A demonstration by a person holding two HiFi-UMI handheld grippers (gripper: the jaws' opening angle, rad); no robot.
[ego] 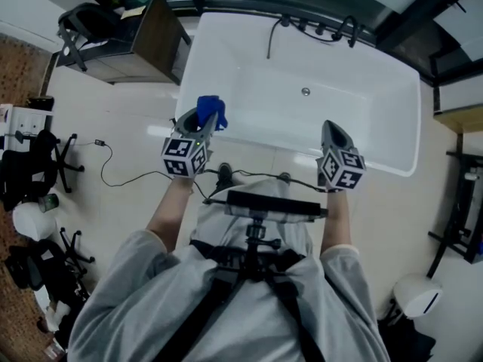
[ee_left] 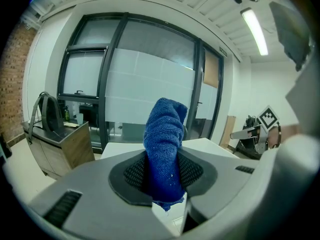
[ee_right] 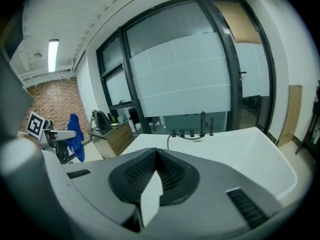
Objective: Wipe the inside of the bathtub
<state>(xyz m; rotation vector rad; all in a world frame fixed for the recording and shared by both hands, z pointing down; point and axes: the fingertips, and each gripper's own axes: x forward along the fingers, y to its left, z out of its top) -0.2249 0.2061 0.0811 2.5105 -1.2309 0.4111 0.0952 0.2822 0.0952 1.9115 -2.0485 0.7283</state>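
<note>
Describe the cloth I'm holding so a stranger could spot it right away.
Start at the big white bathtub. Over its near left rim, the left tongs pinch a bunched cloth. It is the only bright blue thing there.

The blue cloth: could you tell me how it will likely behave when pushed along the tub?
The cloth looks soft and floppy: it bunches where the left gripper pinches it. It is probably light, since one pinch holds it. Its looped pile would likely drag rather than slide on the smooth tub, so it may fold over.
</note>
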